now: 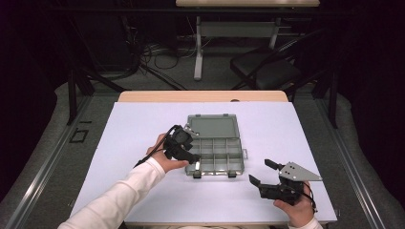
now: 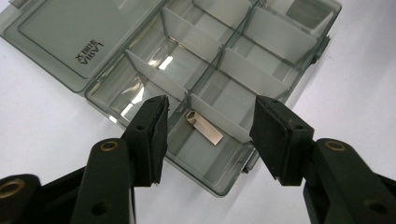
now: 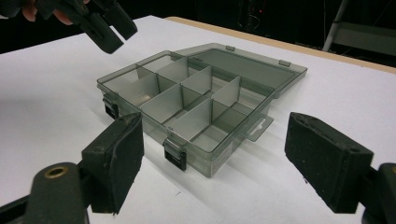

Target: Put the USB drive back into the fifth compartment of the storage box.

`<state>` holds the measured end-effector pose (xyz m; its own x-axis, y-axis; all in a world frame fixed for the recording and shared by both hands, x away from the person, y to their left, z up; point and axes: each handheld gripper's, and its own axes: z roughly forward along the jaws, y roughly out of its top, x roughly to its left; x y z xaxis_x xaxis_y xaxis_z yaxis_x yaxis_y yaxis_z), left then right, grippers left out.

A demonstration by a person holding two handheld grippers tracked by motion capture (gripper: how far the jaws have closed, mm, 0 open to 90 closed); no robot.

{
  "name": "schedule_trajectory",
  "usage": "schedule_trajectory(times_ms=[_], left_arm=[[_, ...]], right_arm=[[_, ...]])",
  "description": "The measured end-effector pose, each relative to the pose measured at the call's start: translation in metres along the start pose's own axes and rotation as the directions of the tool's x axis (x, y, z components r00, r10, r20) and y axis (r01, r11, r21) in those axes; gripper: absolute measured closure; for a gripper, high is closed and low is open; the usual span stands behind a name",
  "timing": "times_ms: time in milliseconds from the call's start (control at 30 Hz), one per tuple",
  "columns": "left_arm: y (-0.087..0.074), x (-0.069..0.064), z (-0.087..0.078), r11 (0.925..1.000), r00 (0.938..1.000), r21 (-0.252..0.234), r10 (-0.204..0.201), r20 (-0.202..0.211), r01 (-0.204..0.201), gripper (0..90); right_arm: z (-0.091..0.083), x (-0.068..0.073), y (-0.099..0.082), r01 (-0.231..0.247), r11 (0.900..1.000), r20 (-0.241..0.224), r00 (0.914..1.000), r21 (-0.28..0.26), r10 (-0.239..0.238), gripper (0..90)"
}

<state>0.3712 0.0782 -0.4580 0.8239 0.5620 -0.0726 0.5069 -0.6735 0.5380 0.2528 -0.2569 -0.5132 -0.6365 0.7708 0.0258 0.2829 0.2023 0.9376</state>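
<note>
While the left gripper (image 2: pixel 208 135) hangs over the near-left corner of the organizer box (image 1: pixel 215 145), its fingers (image 2: pixel 152 133) stand spread and hold nothing. Below them a metal USB stick (image 2: pixel 204 127) lies flat in that compartment, apparently just dropped, long axis diagonal. Parked aside on the tabletop (image 1: pixel 143 124), the right gripper (image 1: pixel 260 172) is spread and empty.
</note>
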Motion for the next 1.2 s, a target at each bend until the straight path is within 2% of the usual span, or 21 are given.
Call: schedule_trajectory(times_ms=[167, 200, 300, 400, 533, 700, 867, 967, 1200], left_arm=[[-0.005, 0.003, -0.011, 0.9970, 0.9996, -0.077, 0.005, 0.026, -0.003, 36.0], [-0.007, 0.004, -0.014, 0.9964, 0.9995, -0.084, 0.011, 0.028, -0.009, 33.1], [-0.010, 0.006, -0.020, 0.9938, 0.9991, -0.111, 0.000, 0.043, 0.004, 28.8], [-0.014, 0.006, -0.026, 0.9895, 0.9992, -0.144, -0.002, 0.040, 0.008, 24.2], [-0.020, 0.006, -0.032, 0.9834, 1.0000, -0.181, -0.008, 0.001, 0.008, 19.4], [-0.032, 0.008, -0.039, 0.9737, 0.9998, -0.228, -0.012, -0.017, 0.007, 18.6], [-0.048, 0.011, -0.043, 0.9526, 0.9997, -0.303, -0.025, 0.003, 0.024, 16.1], [-0.056, 0.010, -0.045, 0.9403, 0.9997, -0.340, -0.024, -0.001, 0.022, 15.8], [-0.077, 0.009, -0.051, 0.9045, 0.9998, -0.426, -0.017, 0.008, 0.019, 12.8]], right_arm=[[0.000, 0.000, 0.000, -0.001, 1.0000, 0.001, 1.0000, 0.000, 0.001, 19.6], [0.000, 0.000, 0.000, 0.000, 1.0000, 0.000, 1.0000, 0.000, 0.000, 19.6], [0.000, 0.000, 0.000, 0.001, 1.0000, 0.000, 1.0000, 0.001, -0.001, 19.6], [0.001, 0.000, 0.000, 0.001, 1.0000, -0.002, 1.0000, -0.001, -0.001, 19.5], [0.001, 0.000, 0.000, 0.002, 1.0000, -0.003, 1.0000, 0.003, -0.002, 19.6], [0.000, 0.001, 0.000, 0.000, 1.0000, -0.003, 1.0000, 0.005, 0.000, 19.6], [0.001, 0.001, 0.000, 0.001, 1.0000, -0.004, 1.0000, 0.005, -0.001, 19.6], [0.001, 0.002, 0.000, -0.003, 1.0000, -0.002, 1.0000, 0.007, 0.003, 19.6], [0.001, 0.001, -0.001, -0.003, 1.0000, 0.001, 1.0000, 0.007, 0.003, 19.6]])
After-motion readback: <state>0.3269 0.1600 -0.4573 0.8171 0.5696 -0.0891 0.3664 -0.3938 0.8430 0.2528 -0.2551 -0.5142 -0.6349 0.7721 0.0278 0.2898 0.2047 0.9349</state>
